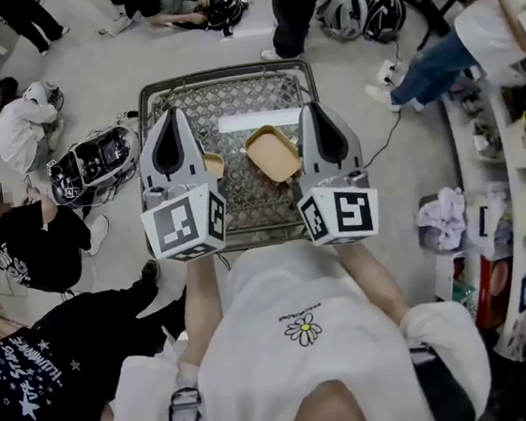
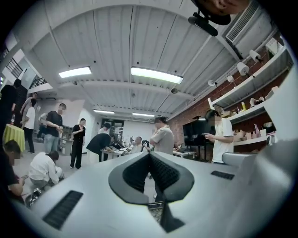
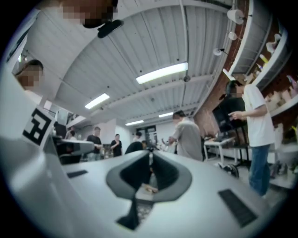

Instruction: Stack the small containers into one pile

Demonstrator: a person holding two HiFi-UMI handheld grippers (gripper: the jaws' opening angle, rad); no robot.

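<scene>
A tan shallow container point(image 1: 272, 153) lies tilted in the wire cart point(image 1: 150, 93), just left of my right gripper point(image 1: 314, 108). The edge of a second tan container point(image 1: 214, 165) peeks out beside my left gripper point(image 1: 174, 113); the rest of it is hidden. Both grippers are held over the cart and point away from me. In the left gripper view the left gripper point(image 2: 150, 156) is shut with nothing in it. The right gripper point(image 3: 150, 156) is shut to a thin slit; a tan scrap point(image 3: 150, 188) shows low in the gap, seemingly from below.
A white strip point(image 1: 258, 119) lies across the cart's mesh floor. People sit and stand on the floor to the left point(image 1: 19, 124) and beyond the cart point(image 1: 295, 8), with bags point(image 1: 93, 162) beside them. Shelves point(image 1: 509, 177) full of goods run along the right.
</scene>
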